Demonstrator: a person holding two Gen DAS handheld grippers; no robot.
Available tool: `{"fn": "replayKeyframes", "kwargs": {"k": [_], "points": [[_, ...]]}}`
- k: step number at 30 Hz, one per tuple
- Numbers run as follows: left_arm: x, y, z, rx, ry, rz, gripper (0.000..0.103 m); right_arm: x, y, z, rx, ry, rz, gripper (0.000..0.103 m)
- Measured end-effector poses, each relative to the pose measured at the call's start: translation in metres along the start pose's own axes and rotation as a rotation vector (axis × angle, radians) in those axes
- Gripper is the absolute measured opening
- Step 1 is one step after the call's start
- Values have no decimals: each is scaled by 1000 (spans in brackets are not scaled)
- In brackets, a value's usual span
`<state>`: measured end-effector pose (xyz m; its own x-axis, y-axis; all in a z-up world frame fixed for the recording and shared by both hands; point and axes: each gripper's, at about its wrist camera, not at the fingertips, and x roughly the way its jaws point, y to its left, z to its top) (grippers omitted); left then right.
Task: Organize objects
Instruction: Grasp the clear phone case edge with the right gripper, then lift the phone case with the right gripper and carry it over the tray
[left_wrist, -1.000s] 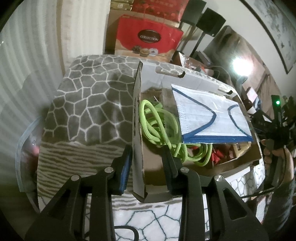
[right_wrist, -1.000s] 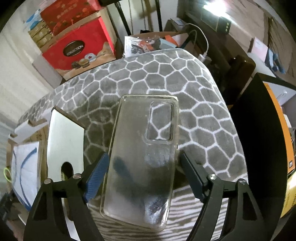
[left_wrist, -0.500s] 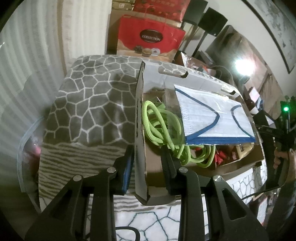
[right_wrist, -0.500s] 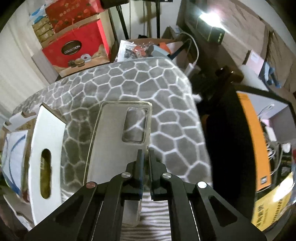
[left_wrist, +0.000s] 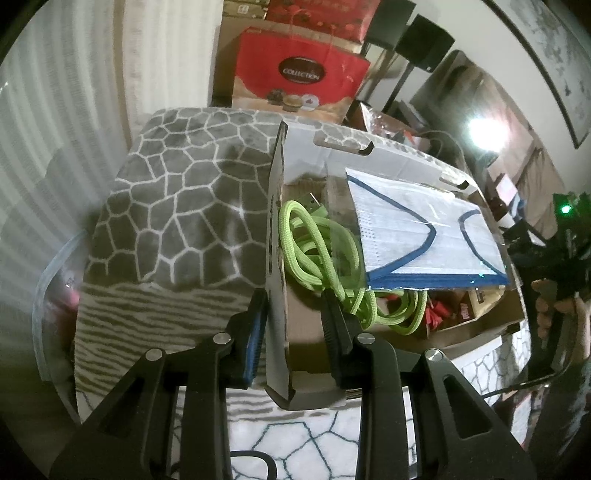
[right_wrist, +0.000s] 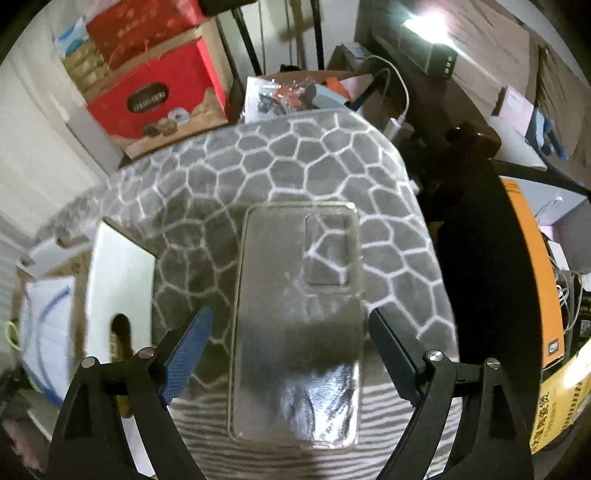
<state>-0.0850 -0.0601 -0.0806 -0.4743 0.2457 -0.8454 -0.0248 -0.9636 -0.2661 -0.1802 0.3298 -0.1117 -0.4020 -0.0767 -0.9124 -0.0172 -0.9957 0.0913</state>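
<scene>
The left gripper (left_wrist: 291, 325) is straddling the upright side flap of the cardboard box (left_wrist: 275, 236), jaws parted, not clamping. Inside the box, a green cord (left_wrist: 317, 251) is lying at 9 o'clock of the packaged face mask (left_wrist: 421, 240). The right gripper (right_wrist: 288, 350) is standing released, jaws wide, flanking the clear phone case (right_wrist: 299, 317) lying flat on the patterned cloth (right_wrist: 258, 162).
</scene>
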Motion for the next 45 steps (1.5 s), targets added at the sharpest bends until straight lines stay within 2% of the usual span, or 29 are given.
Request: {"fn": "replayKeyframes", "kwargs": {"k": [5,7,14,20,25,30,33,38,45], "points": [[0,0,0,-3,0,-3,27,9,8,-5,-42,-6,-61,88],[1,0,0,-5,-1,-6,27,14,6,-7,-55,11,-73,83],[1,0,-1,-7,-1,-8,27,8,-1,-10,-73,-23,-53,80],[2,1,0,-8,1,-8,24,-21,-4,-4,-80,-68,-11,80],[1,5,0,-18,1,-24,22,-58,5,8,-149,-114,19,80],[2,6,1,-15,-1,-16,19,-86,46,16,-315,-124,87,80],[4,8,2,-28,3,-14,16,-92,76,14,-432,-120,95,80],[4,10,4,-24,11,-12,15,-91,131,9,-625,-105,135,80],[4,11,5,-24,21,-12,15,-77,182,2,-881,-55,164,80]]}}
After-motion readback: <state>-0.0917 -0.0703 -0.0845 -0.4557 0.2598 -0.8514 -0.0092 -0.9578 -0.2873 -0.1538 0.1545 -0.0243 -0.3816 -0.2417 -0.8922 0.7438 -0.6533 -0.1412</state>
